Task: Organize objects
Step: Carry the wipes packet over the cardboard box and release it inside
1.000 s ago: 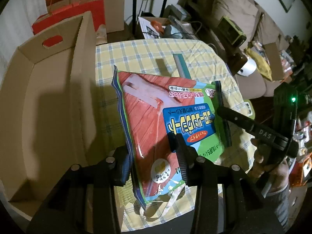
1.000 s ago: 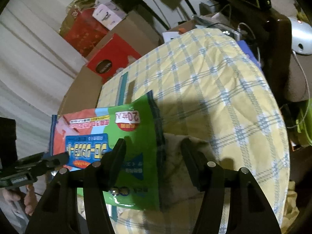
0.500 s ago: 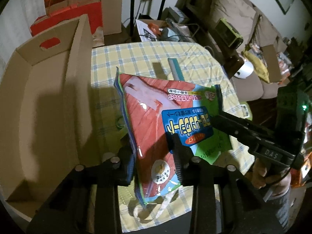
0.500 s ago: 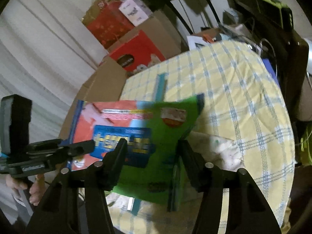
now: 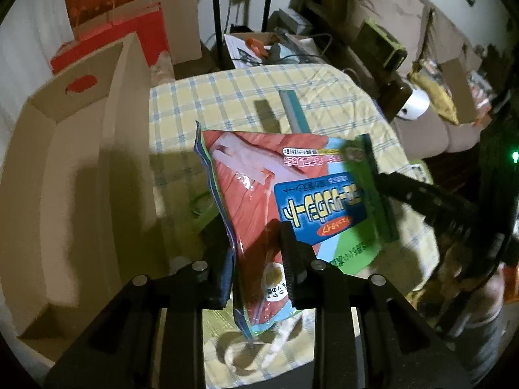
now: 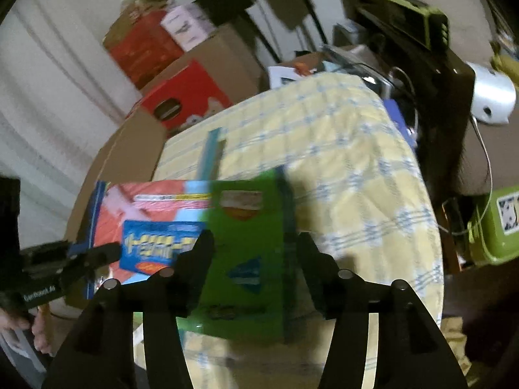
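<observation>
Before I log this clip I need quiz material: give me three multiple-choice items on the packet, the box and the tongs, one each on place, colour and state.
1. The open cardboard box stands where, in the left wrist view?
A. left of the table
B. on the sofa
C. under the packet

2. The checked tablecloth is mainly
A. red
B. yellow
C. black

3. The left tongs are
A. wide open, empty
B. out of view
C. closed on the packet

A: the box sits beside the cloth's left edge.
B: yellow with blue lines.
C: the packet's lower end sits pinched between the fingers, which have just been closing.
</observation>
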Demonstrator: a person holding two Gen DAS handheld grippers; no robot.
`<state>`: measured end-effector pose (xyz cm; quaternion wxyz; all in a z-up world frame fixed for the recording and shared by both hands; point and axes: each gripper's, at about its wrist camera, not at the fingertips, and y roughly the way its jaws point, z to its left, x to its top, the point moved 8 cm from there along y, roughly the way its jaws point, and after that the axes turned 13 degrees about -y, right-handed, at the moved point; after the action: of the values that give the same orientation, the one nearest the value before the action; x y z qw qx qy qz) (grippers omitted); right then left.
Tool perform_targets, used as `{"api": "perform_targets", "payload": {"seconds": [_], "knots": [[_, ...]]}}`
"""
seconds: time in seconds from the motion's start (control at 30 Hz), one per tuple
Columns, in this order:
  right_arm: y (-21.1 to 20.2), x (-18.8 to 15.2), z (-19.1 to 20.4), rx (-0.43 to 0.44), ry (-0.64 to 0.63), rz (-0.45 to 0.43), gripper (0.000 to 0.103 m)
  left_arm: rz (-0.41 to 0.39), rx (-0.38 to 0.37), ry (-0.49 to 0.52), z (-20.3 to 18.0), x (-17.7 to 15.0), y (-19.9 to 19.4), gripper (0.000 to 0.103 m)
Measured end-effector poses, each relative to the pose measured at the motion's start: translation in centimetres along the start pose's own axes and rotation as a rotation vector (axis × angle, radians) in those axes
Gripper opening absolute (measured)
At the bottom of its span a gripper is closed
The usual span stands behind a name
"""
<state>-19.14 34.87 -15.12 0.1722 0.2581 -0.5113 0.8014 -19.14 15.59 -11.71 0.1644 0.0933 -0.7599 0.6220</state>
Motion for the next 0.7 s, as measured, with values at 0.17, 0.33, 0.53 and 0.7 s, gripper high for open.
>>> {"api": "perform_targets", "payload": {"seconds": [0.17,0.33,0.53,0.7], "knots": [[1.0,-0.4,-0.8,0.101,0.064,0.002,0.061,-0.030,0.044,0.050,-0.3,-0.4,0.4,0.025],[2.2,-0.1,0.6,0.180,0.027,-0.001,0.063,-0.021,0.032,0.046,-0.5,-0.1,0.8,0.025],[2.1,-0.1,1.6,0.207,-0.013,0.005,0.067,-0.033,0.008,0.043,-1.0,0.3,0.9,0.024],[1.7,-0.1,2.7,0.200,-0.080,0.001,0.066,-0.019,-0.033,0.019,-1.3,0.3,1.2,0.024]]}}
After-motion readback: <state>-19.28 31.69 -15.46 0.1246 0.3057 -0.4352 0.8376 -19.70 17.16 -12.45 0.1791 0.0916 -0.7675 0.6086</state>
